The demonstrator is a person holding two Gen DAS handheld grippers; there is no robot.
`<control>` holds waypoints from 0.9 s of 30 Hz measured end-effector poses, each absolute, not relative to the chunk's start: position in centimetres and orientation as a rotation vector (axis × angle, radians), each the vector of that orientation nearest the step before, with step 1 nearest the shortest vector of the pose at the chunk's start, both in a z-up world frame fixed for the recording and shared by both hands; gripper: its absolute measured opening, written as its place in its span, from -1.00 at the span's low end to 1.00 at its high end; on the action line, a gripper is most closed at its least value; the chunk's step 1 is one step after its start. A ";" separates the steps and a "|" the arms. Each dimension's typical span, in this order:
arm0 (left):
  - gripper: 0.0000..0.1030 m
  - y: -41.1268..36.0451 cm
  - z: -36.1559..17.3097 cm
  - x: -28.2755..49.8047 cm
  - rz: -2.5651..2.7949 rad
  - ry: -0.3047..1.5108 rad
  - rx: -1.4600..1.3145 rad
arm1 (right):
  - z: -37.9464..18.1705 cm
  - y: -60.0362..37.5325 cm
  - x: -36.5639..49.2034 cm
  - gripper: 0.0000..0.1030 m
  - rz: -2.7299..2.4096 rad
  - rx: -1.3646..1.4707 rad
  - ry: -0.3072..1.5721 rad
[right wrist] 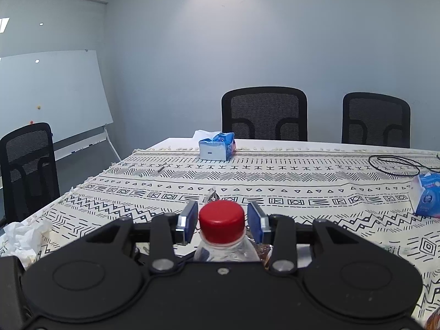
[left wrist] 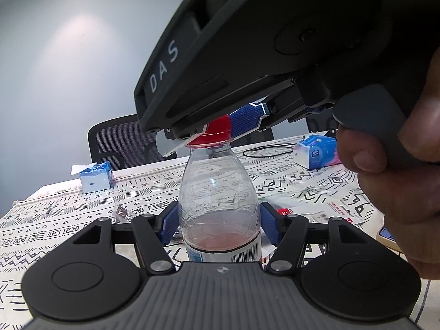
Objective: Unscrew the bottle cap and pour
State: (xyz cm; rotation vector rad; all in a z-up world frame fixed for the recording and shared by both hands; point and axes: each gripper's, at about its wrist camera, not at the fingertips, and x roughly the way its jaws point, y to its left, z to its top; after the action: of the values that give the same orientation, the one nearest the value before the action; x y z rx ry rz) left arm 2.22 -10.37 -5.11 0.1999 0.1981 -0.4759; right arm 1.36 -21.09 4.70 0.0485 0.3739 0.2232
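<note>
Two grippers on one bottle [left wrist: 220, 206], upright on the table [left wrist: 68, 220]: my left gripper [left wrist: 220, 225] clamps its body, my right gripper [right wrist: 222, 221] straddles the red cap [right wrist: 221, 224], pads barely apart. Unscrewing step, I judge; next, squeeze and twist.

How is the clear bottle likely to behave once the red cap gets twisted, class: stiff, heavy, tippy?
The bottle is probably light: only a shallow reddish layer sits low inside. Its thin creased wall may flex under the left gripper. Twisting the cap could spin or tip it unless gripped firmly.
</note>
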 end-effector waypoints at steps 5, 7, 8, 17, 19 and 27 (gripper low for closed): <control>0.15 -10.4 -5.1 2.1 -0.473 0.193 0.201 | 4.7 -21.3 1.4 -0.18 0.224 0.065 0.374; 0.15 -10.4 -5.2 2.1 -0.472 0.191 0.203 | 4.7 -21.5 1.4 -0.18 0.226 0.074 0.374; 0.15 -10.5 -5.2 2.1 -0.472 0.191 0.204 | 4.6 -21.5 1.4 -0.18 0.227 0.076 0.374; 0.15 -10.7 -5.2 2.0 -0.463 0.189 0.204 | 4.4 -21.6 1.2 -0.18 0.219 0.094 0.355; 0.15 -10.7 -5.3 2.0 -0.462 0.187 0.203 | 4.4 -21.5 1.0 -0.18 0.216 0.094 0.345; 0.14 -10.7 -5.3 1.8 -0.454 0.180 0.201 | 4.1 -21.4 0.8 -0.32 0.234 0.065 0.331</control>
State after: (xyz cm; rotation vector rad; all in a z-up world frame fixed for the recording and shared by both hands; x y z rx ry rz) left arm 1.81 -10.71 -5.33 0.2014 0.1799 -0.4545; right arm 0.84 -21.41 4.13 0.0650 0.3311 0.2343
